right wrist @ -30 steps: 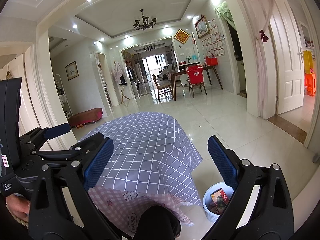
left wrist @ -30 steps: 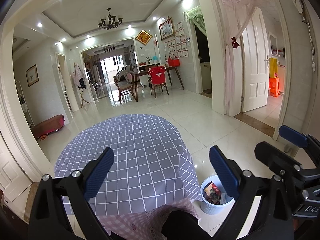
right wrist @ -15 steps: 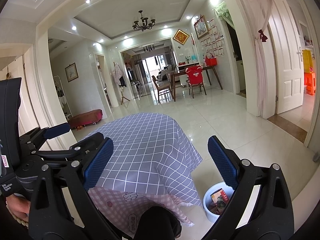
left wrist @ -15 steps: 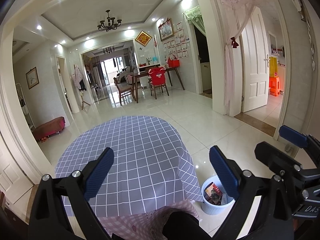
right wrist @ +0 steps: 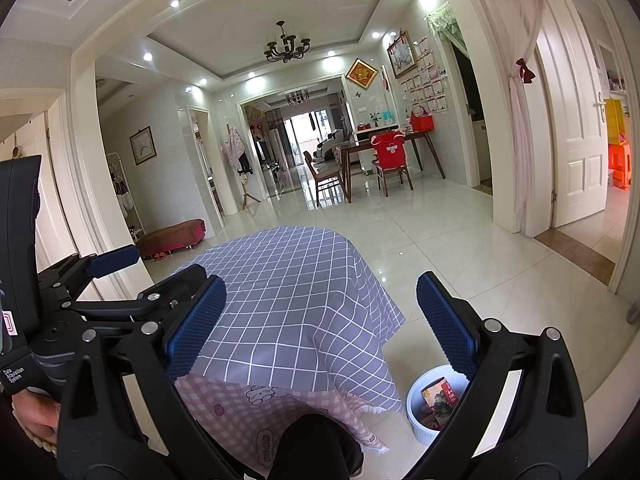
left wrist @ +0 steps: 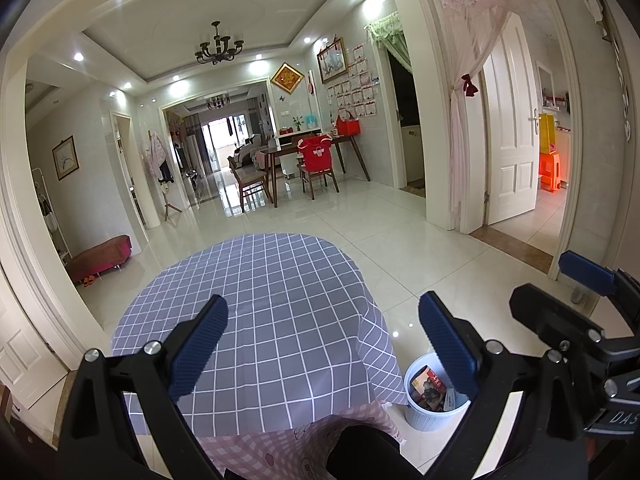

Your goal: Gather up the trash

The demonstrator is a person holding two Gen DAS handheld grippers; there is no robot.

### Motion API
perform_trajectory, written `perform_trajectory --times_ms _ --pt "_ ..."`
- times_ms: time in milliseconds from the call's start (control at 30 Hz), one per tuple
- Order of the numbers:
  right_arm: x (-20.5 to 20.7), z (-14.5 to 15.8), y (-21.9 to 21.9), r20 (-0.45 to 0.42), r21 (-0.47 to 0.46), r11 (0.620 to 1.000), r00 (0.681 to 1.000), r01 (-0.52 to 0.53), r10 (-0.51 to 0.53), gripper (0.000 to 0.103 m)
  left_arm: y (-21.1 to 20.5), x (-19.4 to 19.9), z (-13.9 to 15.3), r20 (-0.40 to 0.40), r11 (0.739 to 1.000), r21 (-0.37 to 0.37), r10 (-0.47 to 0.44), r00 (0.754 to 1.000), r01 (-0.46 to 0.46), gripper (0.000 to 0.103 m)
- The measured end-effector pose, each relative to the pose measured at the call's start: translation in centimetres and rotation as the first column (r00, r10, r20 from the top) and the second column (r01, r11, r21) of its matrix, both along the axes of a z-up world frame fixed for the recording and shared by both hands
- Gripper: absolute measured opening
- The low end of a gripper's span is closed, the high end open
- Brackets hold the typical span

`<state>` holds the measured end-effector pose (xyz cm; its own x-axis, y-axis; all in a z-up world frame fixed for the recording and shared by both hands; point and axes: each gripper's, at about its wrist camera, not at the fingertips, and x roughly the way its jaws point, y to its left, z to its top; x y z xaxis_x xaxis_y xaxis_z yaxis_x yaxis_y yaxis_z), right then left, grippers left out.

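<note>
Now both grippers are held side by side above the near edge of a round table, and both look forward into a bright tiled hall. The left gripper (left wrist: 322,344) has its two blue fingers spread wide, with nothing between them. The right gripper (right wrist: 320,328) is the same: its fingers stand far apart and hold nothing. In the left wrist view the right gripper shows at the right edge, and in the right wrist view the left gripper shows at the left edge, with a hand (right wrist: 34,416) around its handle.

The table carries a grey checked tablecloth (left wrist: 276,312) with white lines, and under it a pink checked cloth (right wrist: 256,412) hangs lower at the near side. The top of the table is bare in both views.

The trash lies in a small white wastebasket (left wrist: 420,416) that stands on the floor just beside the table, at its right side. Inside it I can see a red packet (right wrist: 438,394) and some other wrappers, which are too small to name. The right finger of each gripper covers part of the basket's rim.

Further away there is a dining table (left wrist: 320,148) with wooden chairs, and a red cloth hangs over one chair.
</note>
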<state>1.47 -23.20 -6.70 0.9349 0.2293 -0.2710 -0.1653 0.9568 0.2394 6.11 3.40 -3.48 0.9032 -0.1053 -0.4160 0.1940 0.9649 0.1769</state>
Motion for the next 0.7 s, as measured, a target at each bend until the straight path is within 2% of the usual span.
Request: perform_trajectory --times_ms 367,700 --pt "0.2 -0.1 1.5 -0.006 -0.006 1.0 1.0 0.013 -0.013 0.095 0.9 0.8 0.1 0.002 1.0 -0.002 -0.019 1.0 0.019 0.094" --pt "2.3 -0.2 3.2 -0.038 0.007 1.0 0.999 0.02 -0.02 0.095 1.4 2.6 -0.5 -0.006 1.0 0.018 -0.02 1.0 0.02 0.094"
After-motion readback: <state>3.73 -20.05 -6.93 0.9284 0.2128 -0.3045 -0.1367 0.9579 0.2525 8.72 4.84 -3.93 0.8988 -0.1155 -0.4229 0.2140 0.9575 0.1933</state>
